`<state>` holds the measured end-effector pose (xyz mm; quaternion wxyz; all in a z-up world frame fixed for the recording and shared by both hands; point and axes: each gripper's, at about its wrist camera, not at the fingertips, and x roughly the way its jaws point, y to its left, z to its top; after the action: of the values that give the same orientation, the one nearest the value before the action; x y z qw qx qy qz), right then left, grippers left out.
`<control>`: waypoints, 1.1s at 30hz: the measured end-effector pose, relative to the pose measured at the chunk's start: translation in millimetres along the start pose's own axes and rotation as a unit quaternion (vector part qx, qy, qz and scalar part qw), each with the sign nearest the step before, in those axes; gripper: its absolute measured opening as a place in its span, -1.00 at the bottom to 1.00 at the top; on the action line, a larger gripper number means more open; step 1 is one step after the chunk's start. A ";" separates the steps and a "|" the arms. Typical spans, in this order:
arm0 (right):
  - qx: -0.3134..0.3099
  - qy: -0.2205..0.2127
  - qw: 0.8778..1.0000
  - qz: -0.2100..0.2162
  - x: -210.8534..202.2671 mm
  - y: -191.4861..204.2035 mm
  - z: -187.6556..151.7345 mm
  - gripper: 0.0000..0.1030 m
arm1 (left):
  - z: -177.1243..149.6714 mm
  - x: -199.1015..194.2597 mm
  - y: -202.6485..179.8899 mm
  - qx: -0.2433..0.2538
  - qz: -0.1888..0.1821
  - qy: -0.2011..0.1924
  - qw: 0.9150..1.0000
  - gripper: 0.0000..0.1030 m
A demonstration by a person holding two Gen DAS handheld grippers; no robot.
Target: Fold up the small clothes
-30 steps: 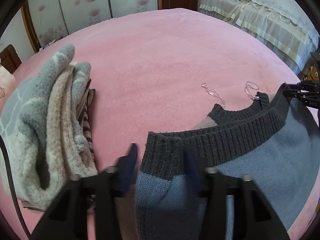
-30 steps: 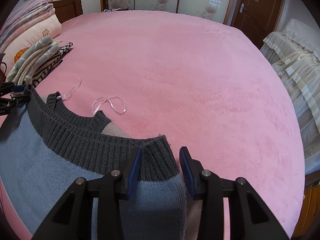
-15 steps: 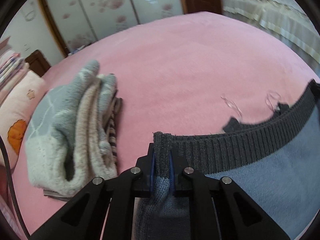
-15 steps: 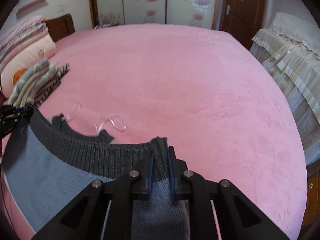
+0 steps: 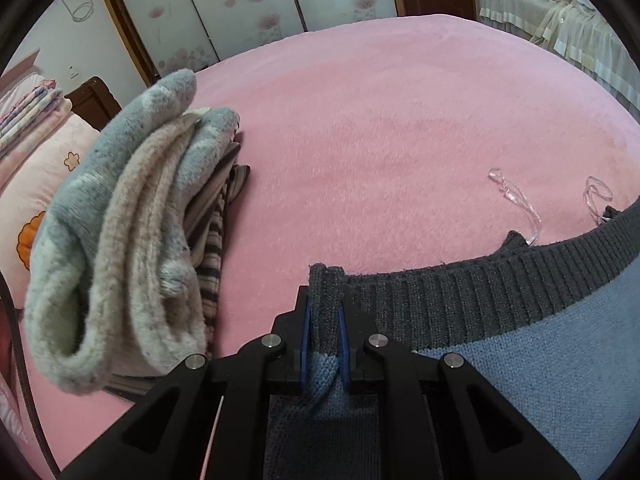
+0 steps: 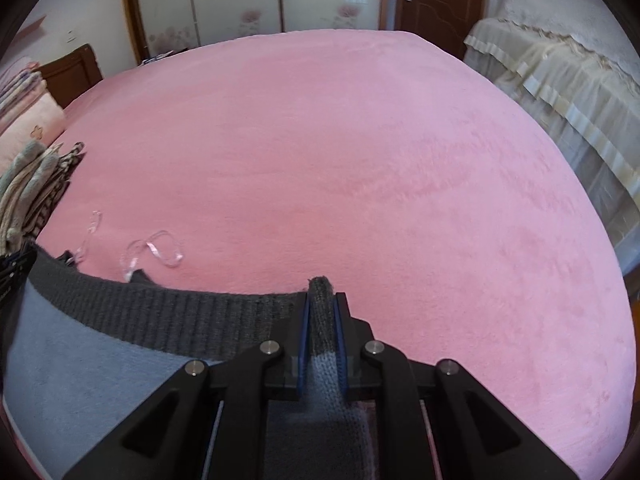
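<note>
A small blue knit sweater (image 5: 560, 360) with a dark grey ribbed hem (image 5: 460, 300) is stretched between my two grippers above the pink bed. My left gripper (image 5: 325, 312) is shut on the hem's left corner. My right gripper (image 6: 323, 316) is shut on the hem's right corner; the sweater (image 6: 80, 360) runs off to the left in that view. The rest of the garment hangs below and is hidden.
A pile of folded grey, beige and striped clothes (image 5: 132, 232) lies on the pink bedspread (image 5: 380, 120) at the left, also seen in the right wrist view (image 6: 28, 184). Clear plastic loops (image 6: 154, 250) lie beyond the hem. A second bed (image 6: 560, 80) stands at the right.
Both grippers were open around the hem corners a second ago and have shut on them. The hem has been lifted and pulled taut between them.
</note>
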<state>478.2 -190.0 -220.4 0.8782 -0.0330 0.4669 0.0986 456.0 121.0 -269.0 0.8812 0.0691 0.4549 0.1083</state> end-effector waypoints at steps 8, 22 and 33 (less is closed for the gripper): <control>0.003 0.003 1.000 -0.010 1.4 4.1 -5.2 -0.76 | -4.2 12.6 -3.6 -0.002 0.003 0.002 1.000 -0.63; 0.054 -0.044 0.997 0.017 -123.1 0.4 -0.4 -0.13 | -4.5 -77.8 0.5 -0.004 -0.009 0.005 1.000 0.54; 0.030 -0.044 0.997 0.049 -226.2 58.4 -51.3 0.24 | -38.3 -232.0 7.3 -0.101 -0.070 -0.091 0.988 0.81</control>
<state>301.4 -172.8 -60.3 0.8925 0.0208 0.4317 0.1291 293.2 70.1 -106.9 0.9268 -0.0427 0.3631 0.0855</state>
